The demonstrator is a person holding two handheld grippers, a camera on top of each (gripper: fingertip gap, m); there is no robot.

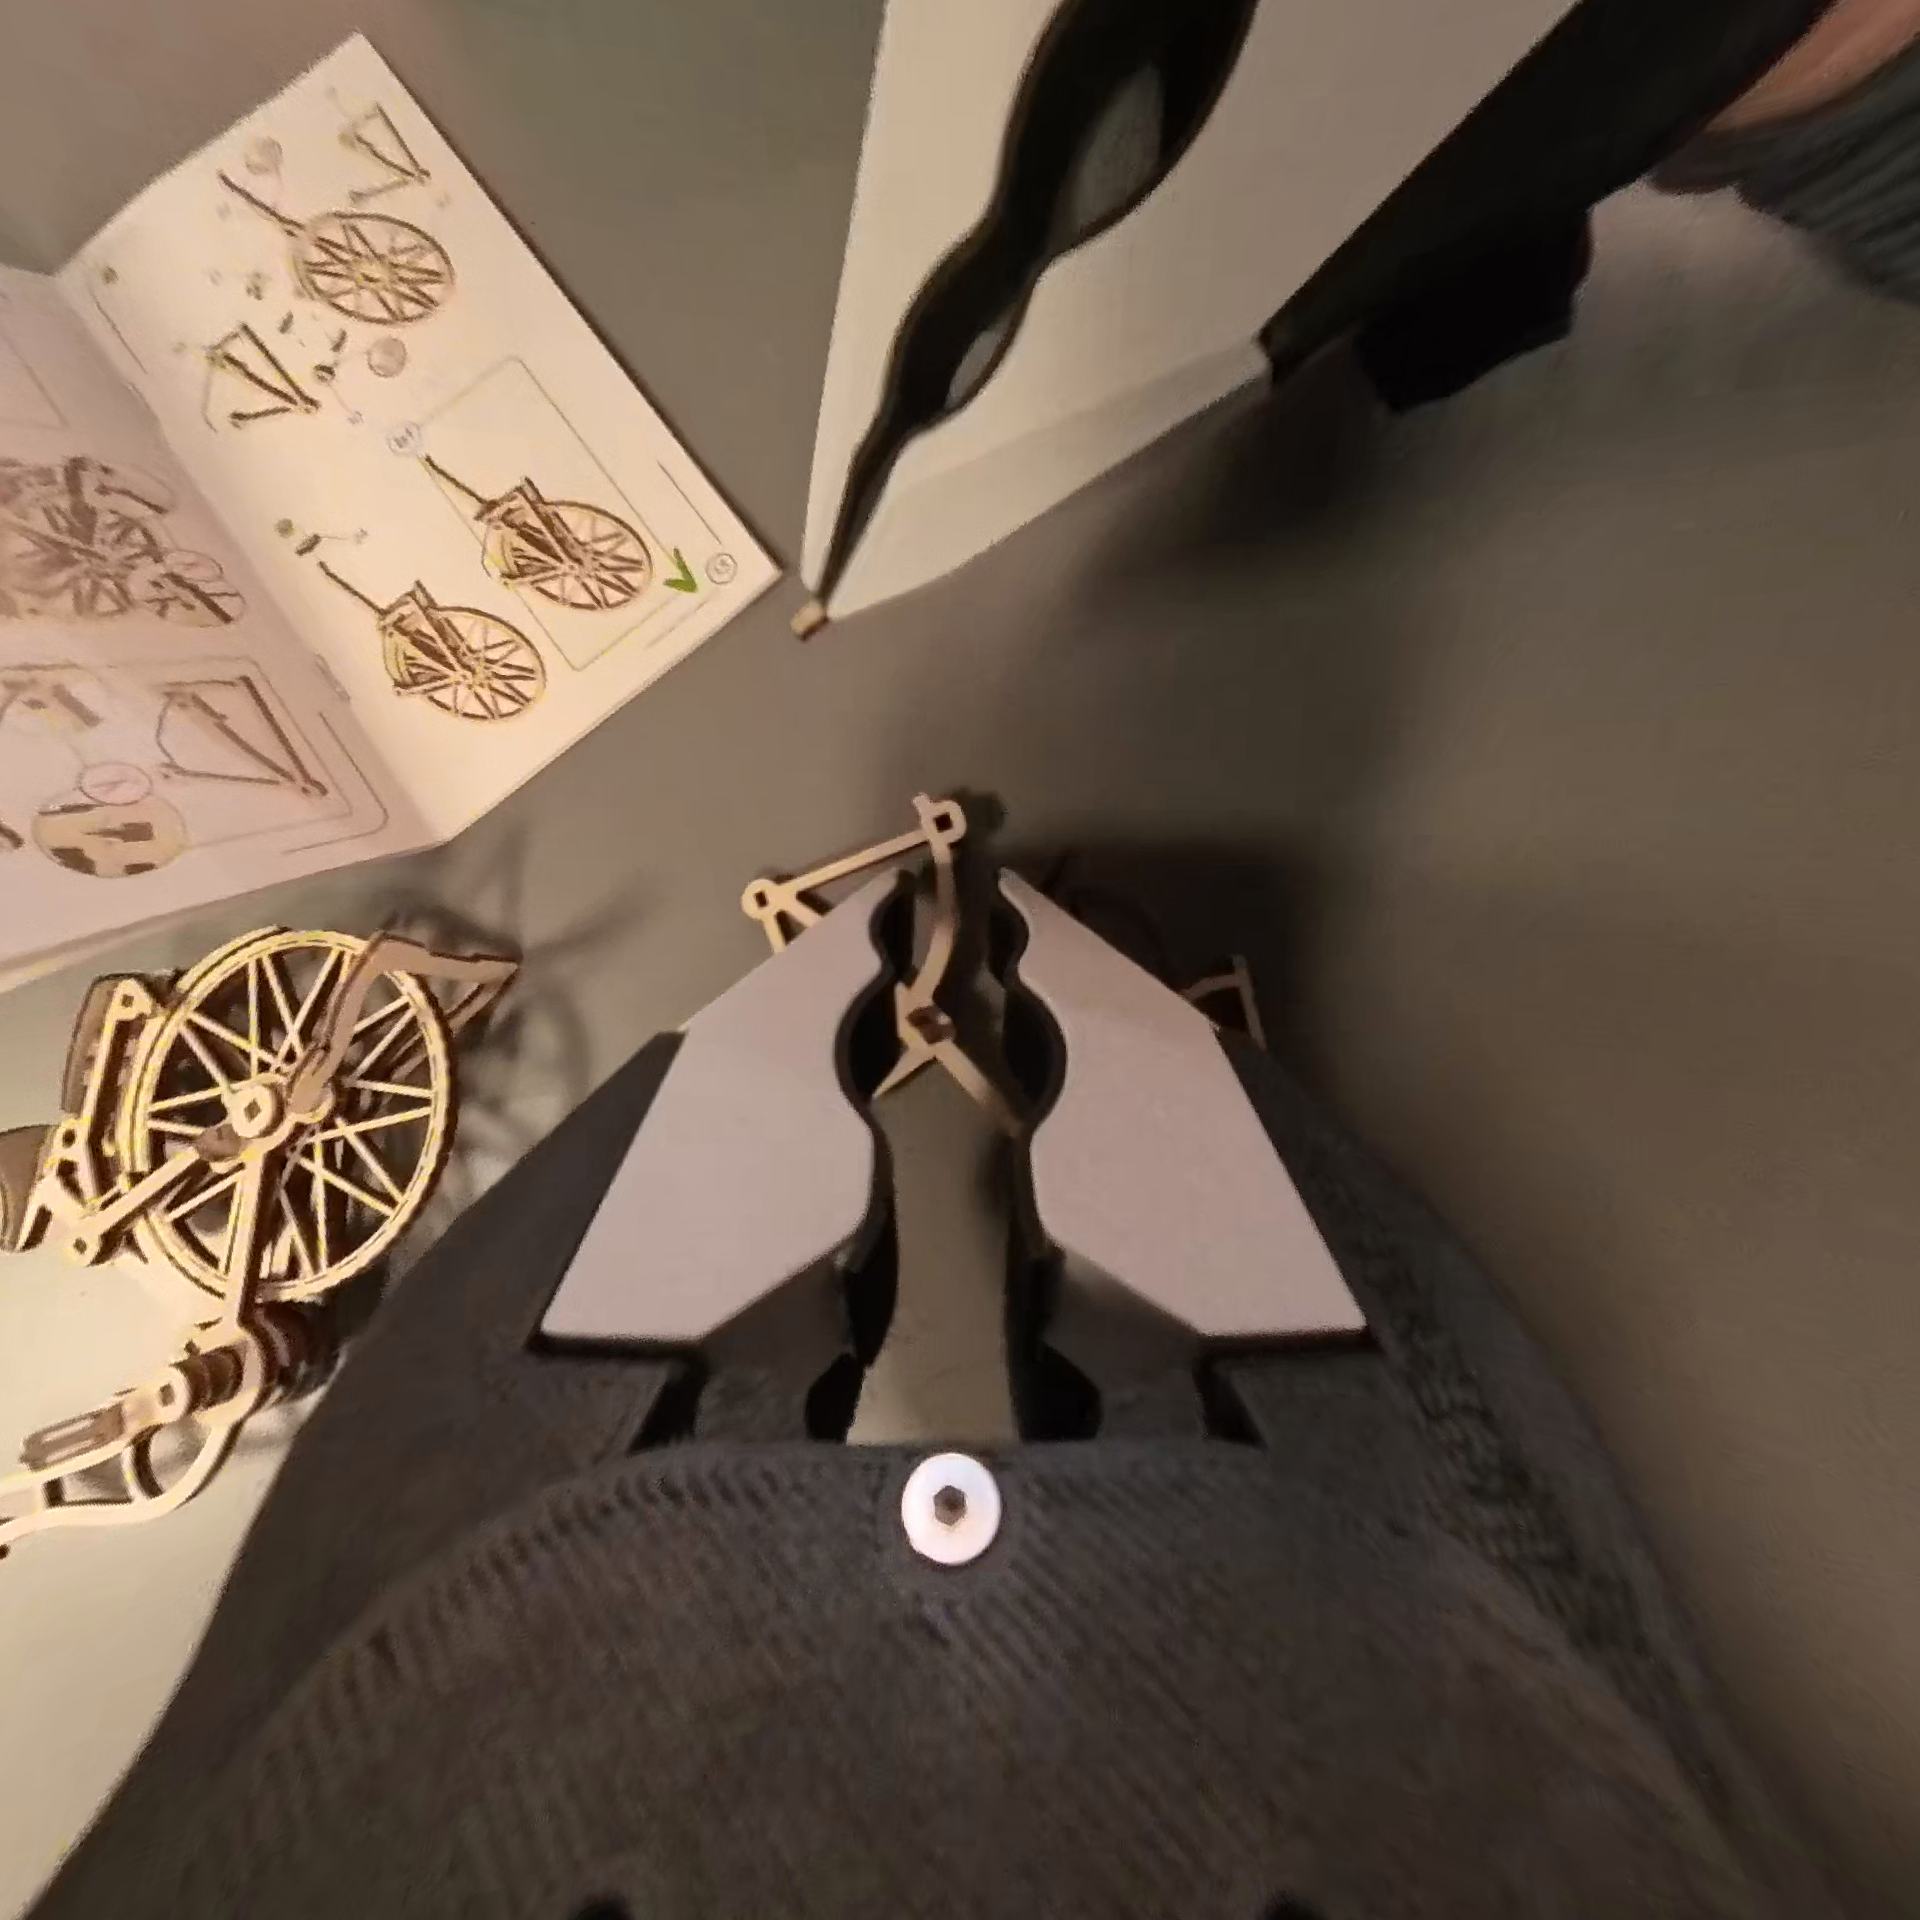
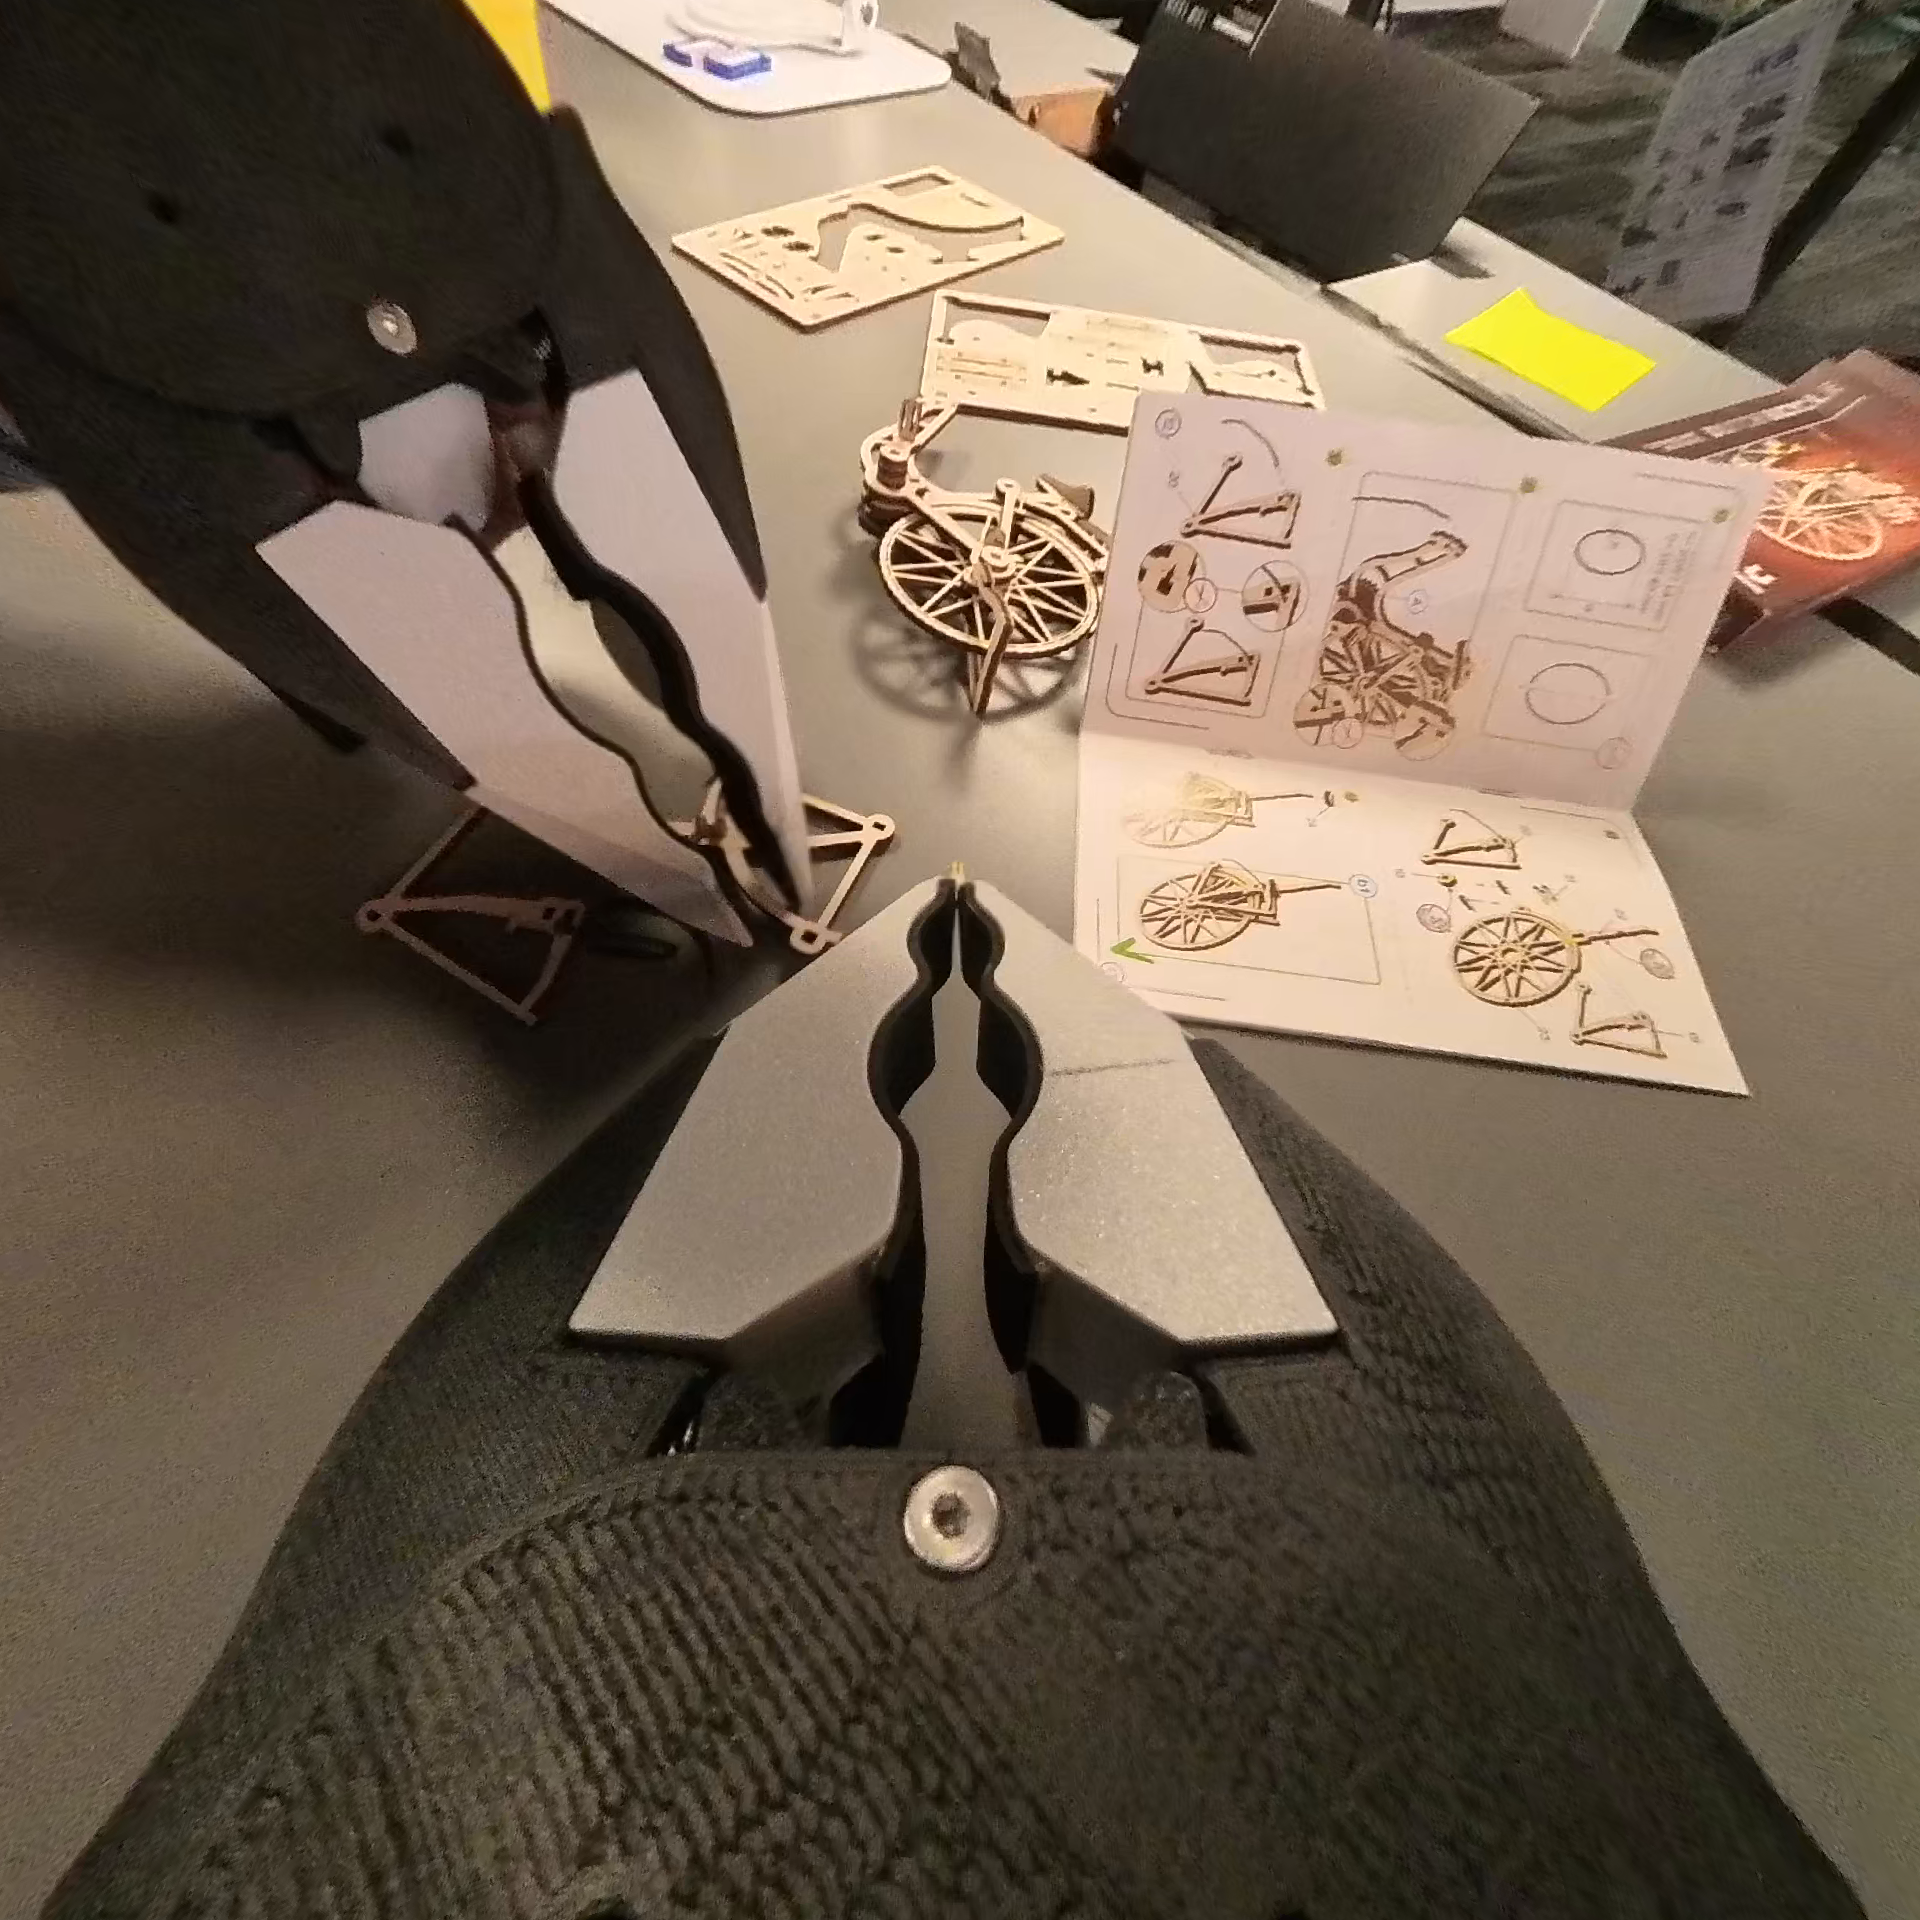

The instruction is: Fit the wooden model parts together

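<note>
My left gripper [image 1: 951,883] is shut on a thin wooden triangular frame [image 1: 831,871] with a curved bar, held just above the grey table [image 1: 1558,935]. In the right wrist view the left gripper [image 2: 774,904] points down, with that frame [image 2: 881,828] at its tips. A second triangular frame [image 2: 457,906] lies flat on the table beside it. My right gripper [image 2: 956,894] is shut on a tiny wooden peg [image 2: 957,868] at its tips, a short way from the held frame. The left wrist view shows the right gripper [image 1: 821,603] and peg [image 1: 808,621] above.
A built wooden wheel assembly [image 1: 281,1122] [image 2: 987,592] lies left of the left gripper. An open instruction booklet [image 1: 364,468] [image 2: 1403,779] lies beside it. Two punched part sheets [image 2: 868,244] [image 2: 1122,358], the kit box [image 2: 1829,488] and a yellow note [image 2: 1548,343] lie farther back. Spacing between my two grippers at the tips: around 5 centimetres.
</note>
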